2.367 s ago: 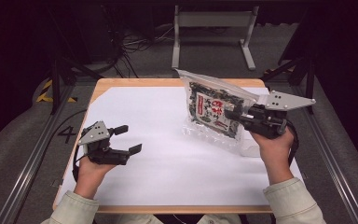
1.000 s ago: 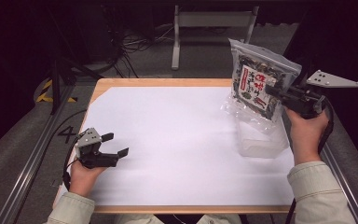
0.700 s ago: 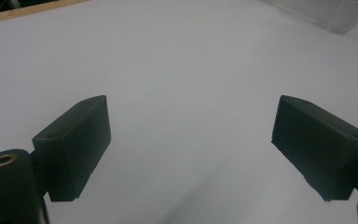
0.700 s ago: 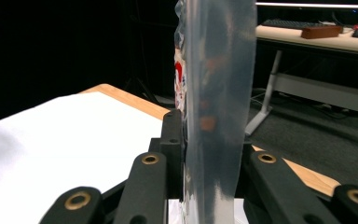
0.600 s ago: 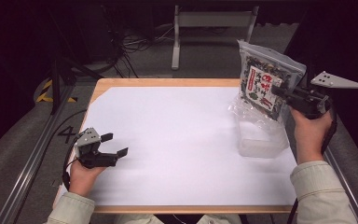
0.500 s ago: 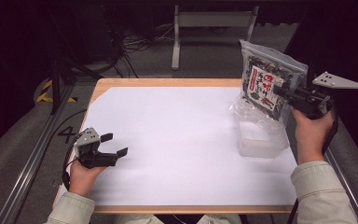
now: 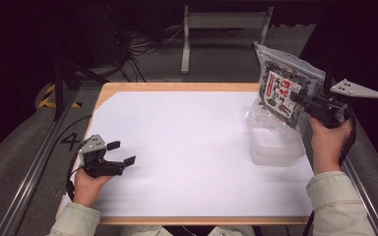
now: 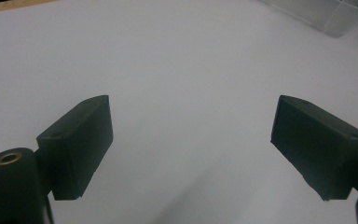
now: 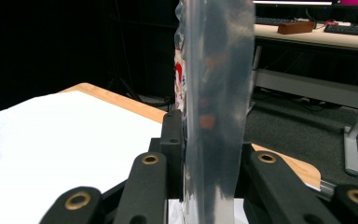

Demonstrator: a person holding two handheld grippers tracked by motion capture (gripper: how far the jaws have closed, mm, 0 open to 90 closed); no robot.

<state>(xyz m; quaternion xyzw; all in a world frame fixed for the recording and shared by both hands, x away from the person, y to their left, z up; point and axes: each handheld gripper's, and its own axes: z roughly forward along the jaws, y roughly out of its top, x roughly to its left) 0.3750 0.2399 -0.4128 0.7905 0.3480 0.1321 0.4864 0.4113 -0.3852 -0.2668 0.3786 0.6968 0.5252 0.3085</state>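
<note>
— Where's the snack bag right now?

— Up in the air over the desk's far right corner. The right gripper [image 7: 300,101] has its jaws clamped flat on the snack bag [image 7: 285,83], pinching the packet by one edge so it hangs nearly upright; in the right gripper view the clear film [image 9: 216,107] stands squeezed between the two black jaws. Directly below sits the clear plastic container [image 7: 275,142], resting near the desk's right edge.

— So what does the step call for, if the bag is headed for that tub?

— I'd judge it needs a slow, straight lowering: line the bag's bottom edge up over the container's opening, tilt the packet flatter so it fits inside the walls, and only spread the jaws once the bag's weight is carried. The tub looks light, so a sideways nudge could skid it on the white sheet [image 7: 187,147].

— Could the other hand steady it?

— It could. The left gripper [image 7: 120,153] rests at the near left corner, well apart from the tub, jaws spread wide with nothing between them, as the left gripper view shows.

— Counts?

— One snack bag, one container, two grippers, one white sheet. Whether the container holds anything is hard to tell through the glare; it looks empty.
</note>
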